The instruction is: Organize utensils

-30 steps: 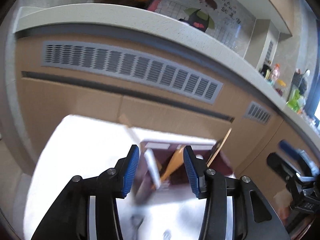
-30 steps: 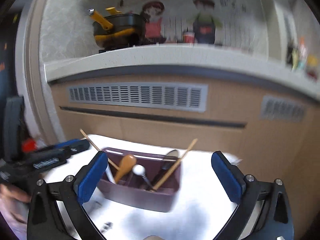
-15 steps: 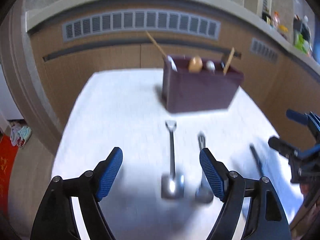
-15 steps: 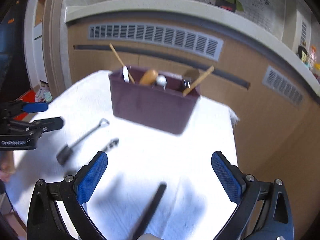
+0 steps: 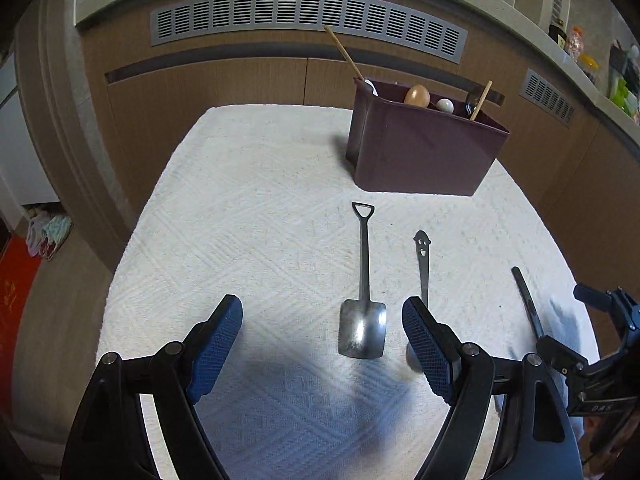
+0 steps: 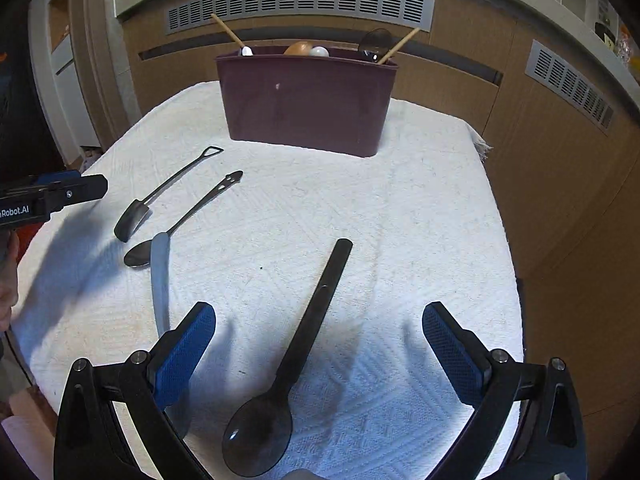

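A dark maroon caddy (image 6: 306,104) stands at the far end of the white towel (image 6: 400,208), holding wooden sticks (image 6: 228,32), a wooden spoon end (image 5: 417,95) and white handle tips. In front of it the towel offers open room toward its right edge. A shovel-shaped metal spoon (image 5: 363,300), a face-cutout spoon (image 6: 184,220), a pale knife (image 6: 160,280) and a black spoon (image 6: 296,356) lie flat. The left gripper (image 5: 322,344) is released, the shovel spoon's blade between its jaws; the right gripper (image 6: 318,354) hangs wide apart, straddling the black spoon, untouched.
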`<state>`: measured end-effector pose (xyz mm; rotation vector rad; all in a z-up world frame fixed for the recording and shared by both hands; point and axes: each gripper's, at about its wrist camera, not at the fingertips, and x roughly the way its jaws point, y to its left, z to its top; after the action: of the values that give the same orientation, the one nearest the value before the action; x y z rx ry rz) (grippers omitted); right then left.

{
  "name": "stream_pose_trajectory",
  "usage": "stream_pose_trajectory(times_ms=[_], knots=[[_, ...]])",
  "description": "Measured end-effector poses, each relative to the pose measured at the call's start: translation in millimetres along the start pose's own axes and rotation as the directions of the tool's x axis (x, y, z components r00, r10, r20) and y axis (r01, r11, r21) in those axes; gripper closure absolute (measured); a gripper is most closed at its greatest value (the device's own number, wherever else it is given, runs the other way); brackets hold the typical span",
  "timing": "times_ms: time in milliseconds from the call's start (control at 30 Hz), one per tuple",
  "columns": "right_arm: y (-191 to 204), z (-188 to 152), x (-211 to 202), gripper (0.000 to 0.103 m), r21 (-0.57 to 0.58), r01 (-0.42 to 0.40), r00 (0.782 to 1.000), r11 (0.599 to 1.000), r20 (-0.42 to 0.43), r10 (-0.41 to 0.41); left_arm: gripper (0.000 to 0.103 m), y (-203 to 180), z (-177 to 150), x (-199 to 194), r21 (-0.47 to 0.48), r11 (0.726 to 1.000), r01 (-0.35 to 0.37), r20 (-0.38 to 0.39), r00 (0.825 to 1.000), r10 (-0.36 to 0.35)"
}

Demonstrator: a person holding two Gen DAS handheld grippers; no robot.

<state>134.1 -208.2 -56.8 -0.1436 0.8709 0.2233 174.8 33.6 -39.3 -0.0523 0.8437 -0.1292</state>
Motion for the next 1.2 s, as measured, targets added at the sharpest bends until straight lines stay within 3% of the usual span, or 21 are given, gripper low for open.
stream_pose_trajectory(times_ms=[33, 100, 200, 233, 267, 433, 533, 700, 800, 900, 1067, 1200], knots=[[3.0, -0.3, -3.0, 0.0, -0.01, -0.005, 1.0, 1.0, 0.01, 0.006, 0.021, 0.5, -0.2, -0.5, 0.001, 1.0, -0.003, 0.002, 1.0, 0.003], [16.4, 0.2, -11.8, 0.003, -0.055, -0.09, 0.995, 0.994, 0.039, 0.092, 0.021, 2.1, -0.8, -1.7, -0.002, 1.0, -0.006, 0.003, 1.0, 0.006], [40.6, 0.5, -14.1, 0.035, -0.137, -0.189, 0.981, 0.972, 0.016, 0.193, 0.021, 4.4, -1.1, -1.0, -0.008, 1.0, -0.011, 0.002, 1.0, 0.011], [48.0, 1.4, -10.6, 0.054, -0.155, -0.207, 0.978, 0.966, -0.006, 0.209, 0.021, 4.3, -2.3, -1.3, -0.009, 1.0, -0.012, 0.0, 1.0, 0.012], [54.0, 1.8, -6.7, 0.066, -0.165, -0.222, 0.975, 0.961, -0.025, 0.221, 0.021, 4.2, -3.3, -0.7, -0.008, 1.0, -0.012, -0.006, 1.0, 0.012], [77.4, 4.8, 9.7, 0.081, -0.21, -0.277, 0.961, 0.938, -0.084, 0.265, 0.021, 3.4, -10.0, 2.1, 0.007, 1.0, -0.011, -0.033, 0.999, 0.011], [83.1, 7.5, 18.8, 0.083, -0.201, -0.319, 0.946, 0.926, -0.125, 0.299, 0.021, 2.9, -11.3, 3.6, 0.008, 1.0, -0.012, -0.043, 0.999, 0.012], [88.5, 6.6, 27.2, 0.084, -0.223, -0.297, 0.952, 0.928, -0.144, 0.27, 0.021, -3.2, -11.0, 5.6, 0.022, 1.0, -0.008, -0.052, 0.999, 0.009], [85.2, 6.9, 26.0, 0.094, -0.212, -0.291, 0.954, 0.933, -0.144, 0.264, 0.021, -8.7, -11.2, 6.6, 0.035, 0.999, -0.001, -0.058, 0.998, 0.003], [74.5, 8.5, 26.7, 0.095, -0.157, -0.307, 0.947, 0.939, -0.149, 0.285, 0.021, -12.8, -11.4, 6.3, 0.05, 0.999, 0.003, -0.063, 0.998, 0.0], [37.8, 12.7, 16.4, 0.095, -0.048, -0.273, 0.958, 0.961, -0.103, 0.267, 0.021, -17.0, -10.3, 6.7, 0.062, 0.998, 0.018, -0.059, 0.998, -0.014], [4.1, 13.8, 13.1, 0.095, 0.038, -0.209, 0.974, 0.977, -0.079, 0.211, 0.025, -24.2, -8.9, 7.5, 0.076, 0.991, 0.107, -0.046, 0.994, -0.104]])
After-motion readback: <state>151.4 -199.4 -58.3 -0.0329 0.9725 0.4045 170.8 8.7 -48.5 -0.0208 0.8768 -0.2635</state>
